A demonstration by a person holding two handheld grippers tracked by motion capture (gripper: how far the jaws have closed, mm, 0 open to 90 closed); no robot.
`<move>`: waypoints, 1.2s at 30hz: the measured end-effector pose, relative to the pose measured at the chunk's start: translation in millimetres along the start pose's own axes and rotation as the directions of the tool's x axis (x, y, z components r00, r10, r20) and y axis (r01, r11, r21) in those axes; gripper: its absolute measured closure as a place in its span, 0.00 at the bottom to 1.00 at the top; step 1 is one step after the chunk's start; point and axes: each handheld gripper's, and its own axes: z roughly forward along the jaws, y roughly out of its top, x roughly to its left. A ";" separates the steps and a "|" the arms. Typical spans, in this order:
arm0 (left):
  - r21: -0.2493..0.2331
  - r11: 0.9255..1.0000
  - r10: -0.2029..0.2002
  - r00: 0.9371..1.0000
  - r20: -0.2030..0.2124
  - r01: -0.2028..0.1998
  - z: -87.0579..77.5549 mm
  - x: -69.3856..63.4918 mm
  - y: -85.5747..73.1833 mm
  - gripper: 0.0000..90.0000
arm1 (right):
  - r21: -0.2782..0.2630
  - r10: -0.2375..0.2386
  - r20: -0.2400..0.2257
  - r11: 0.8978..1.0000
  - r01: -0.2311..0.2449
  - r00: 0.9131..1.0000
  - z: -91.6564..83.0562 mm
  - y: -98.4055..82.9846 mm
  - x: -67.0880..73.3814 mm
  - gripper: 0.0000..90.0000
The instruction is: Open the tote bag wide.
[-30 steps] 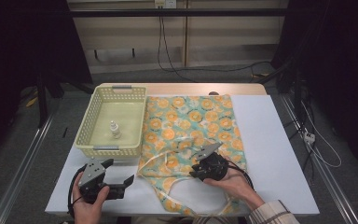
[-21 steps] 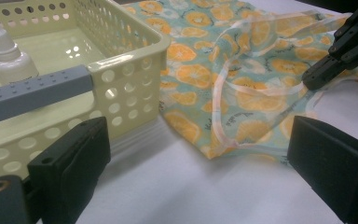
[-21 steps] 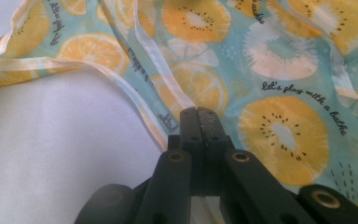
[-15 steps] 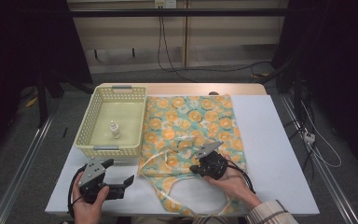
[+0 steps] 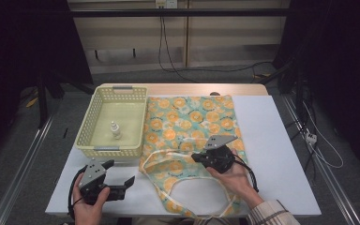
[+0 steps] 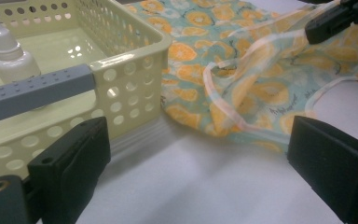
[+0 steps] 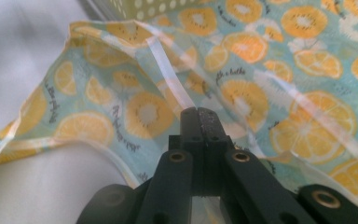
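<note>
Right gripper point(image 5: 198, 156): jaws closed flat on the white strap point(image 7: 168, 70) of the orange-print cloth point(image 5: 192, 124), which lies spread on the bench point(image 5: 281, 154) beside the basket point(image 5: 86, 129); the pinch probably serves to lift it. Left gripper point(image 5: 130, 181): jaws wide, empty, waiting nearby.

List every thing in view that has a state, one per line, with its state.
left gripper: open, holding nothing, resting on the table.
right gripper: shut on the white strap of the apron.
apron: spread flat at the far end, rumpled at the near end.
basket: upright on the table, beside the apron.
dropper bottle: upright in the basket, capped.
</note>
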 end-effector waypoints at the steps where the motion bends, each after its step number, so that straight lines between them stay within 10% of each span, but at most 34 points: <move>1: 0.000 1.000 0.000 1.000 0.000 0.000 0.0 0.1 0.0 0.06 | -0.011 0.006 -0.001 1.000 -0.006 1.000 -1.2 1.8 -0.8 1.00; 36: -0.013 0.999 -0.052 0.998 -0.021 0.052 -10.9 5.3 1.7 0.09 | -0.232 -0.005 0.006 0.973 0.006 1.000 -36.4 66.2 -26.1 1.00</move>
